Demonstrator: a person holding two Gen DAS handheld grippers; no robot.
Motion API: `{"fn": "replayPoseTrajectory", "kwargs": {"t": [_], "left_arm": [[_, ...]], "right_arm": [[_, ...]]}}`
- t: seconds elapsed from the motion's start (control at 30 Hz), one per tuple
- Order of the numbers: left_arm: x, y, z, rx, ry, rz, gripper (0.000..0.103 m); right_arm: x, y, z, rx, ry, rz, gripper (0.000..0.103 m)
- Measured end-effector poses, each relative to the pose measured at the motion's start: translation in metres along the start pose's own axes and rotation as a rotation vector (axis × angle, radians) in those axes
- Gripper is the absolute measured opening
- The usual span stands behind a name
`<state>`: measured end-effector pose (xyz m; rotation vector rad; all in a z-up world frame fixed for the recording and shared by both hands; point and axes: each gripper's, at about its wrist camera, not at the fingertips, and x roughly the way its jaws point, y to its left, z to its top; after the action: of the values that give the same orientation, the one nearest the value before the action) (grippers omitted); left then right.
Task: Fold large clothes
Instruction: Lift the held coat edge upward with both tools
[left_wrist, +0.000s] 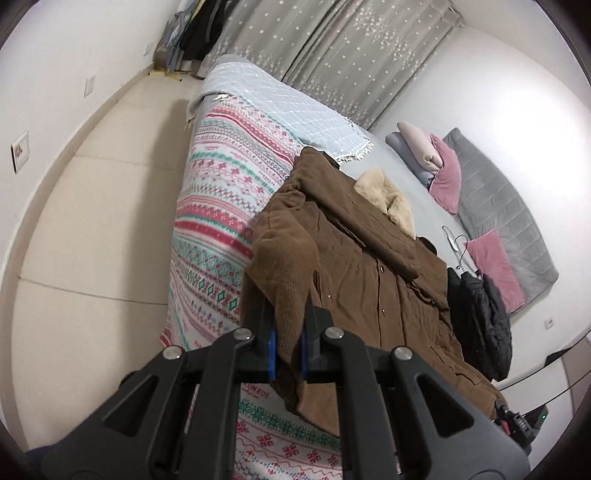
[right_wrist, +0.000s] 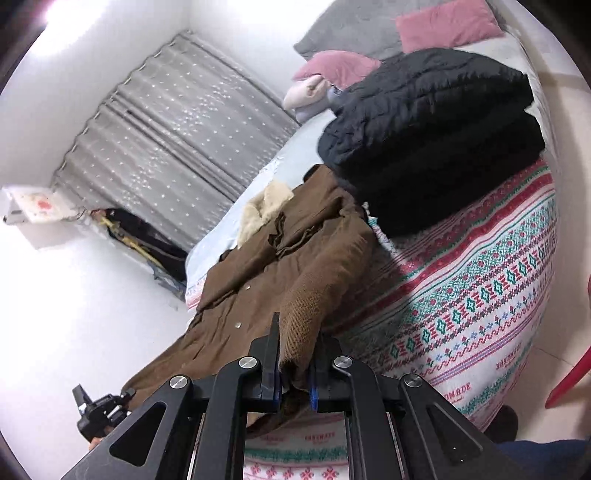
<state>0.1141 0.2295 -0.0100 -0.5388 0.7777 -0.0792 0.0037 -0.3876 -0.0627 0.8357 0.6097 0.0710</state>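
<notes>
A large brown corduroy coat with a cream fur collar lies buttoned on the patterned bed cover. It also shows in the right wrist view. My left gripper is shut on a ribbed knit cuff of one sleeve, lifted off the bed. My right gripper is shut on the other ribbed cuff, also lifted. Each view shows the other gripper at its lower edge.
The bed's striped patterned blanket drops to a tiled floor on the left. A folded black puffer jacket sits beside the coat. Pink pillows, a grey quilt and a hanger lie at the bed's head. Curtains hang behind.
</notes>
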Motion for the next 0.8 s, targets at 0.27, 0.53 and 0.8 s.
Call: {"fn": "replayPoseTrajectory", "kwargs": {"t": [0.27,0.53,0.8], "left_arm": [[0.001,-0.007,0.031,-0.068,-0.029,-0.04,0.011],[0.03,-0.029,0.088,-0.093,0.0,-0.071,0.011],[0.086,-0.077,0.157,-0.077,0.011,-0.043,0.011]], "right_arm": [[0.004,0.022,0.03,-0.004,-0.036,0.088,0.01],[0.037,0.039,0.076,0.017,-0.055,0.116,0.01],[0.079,0.055,0.13,0.075,-0.105,0.137,0.01]]}}
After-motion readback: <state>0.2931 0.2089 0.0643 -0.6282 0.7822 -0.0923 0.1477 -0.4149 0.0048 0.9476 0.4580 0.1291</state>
